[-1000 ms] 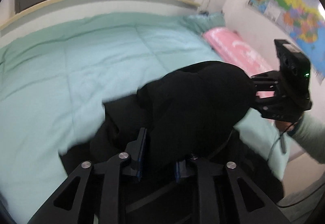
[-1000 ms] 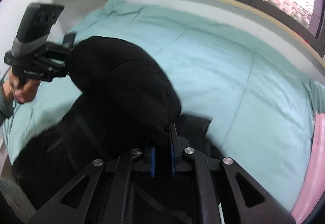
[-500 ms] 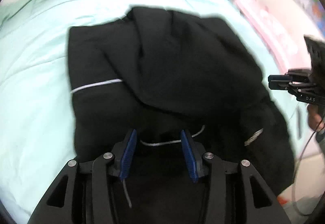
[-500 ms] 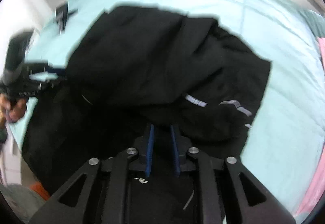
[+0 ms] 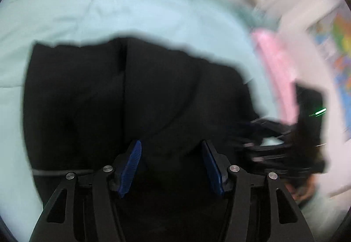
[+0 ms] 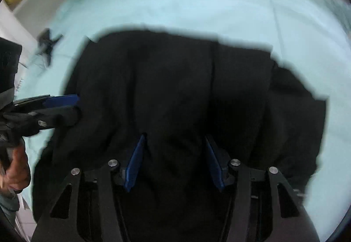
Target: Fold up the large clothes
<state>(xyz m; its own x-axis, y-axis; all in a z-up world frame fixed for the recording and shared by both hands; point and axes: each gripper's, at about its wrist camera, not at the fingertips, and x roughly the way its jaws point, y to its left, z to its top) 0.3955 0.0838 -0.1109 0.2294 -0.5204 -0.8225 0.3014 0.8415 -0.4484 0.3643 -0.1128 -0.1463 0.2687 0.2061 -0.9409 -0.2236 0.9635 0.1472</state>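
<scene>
My left gripper [image 5: 172, 167] and right gripper [image 6: 175, 163] are both opening, pads off the cloth, right above the black coat [image 6: 175, 88] lying on the green bed cover [image 6: 197, 0], its near edge just below both.

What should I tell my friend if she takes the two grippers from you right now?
Left gripper: jaws opening, blue pads apart, black cloth below them but not pinched.
Right gripper: the same, jaws opening over the cloth, nothing pinched.
The black garment lies on the pale green bedcover in a rough folded block with layers overlapping; the pictures are blurred, so its edges are hard to judge.
Done: one fold looks laid down and let go.
Left: check that the edges line up, smooth it, and probably fold it again to make it smaller.
</scene>
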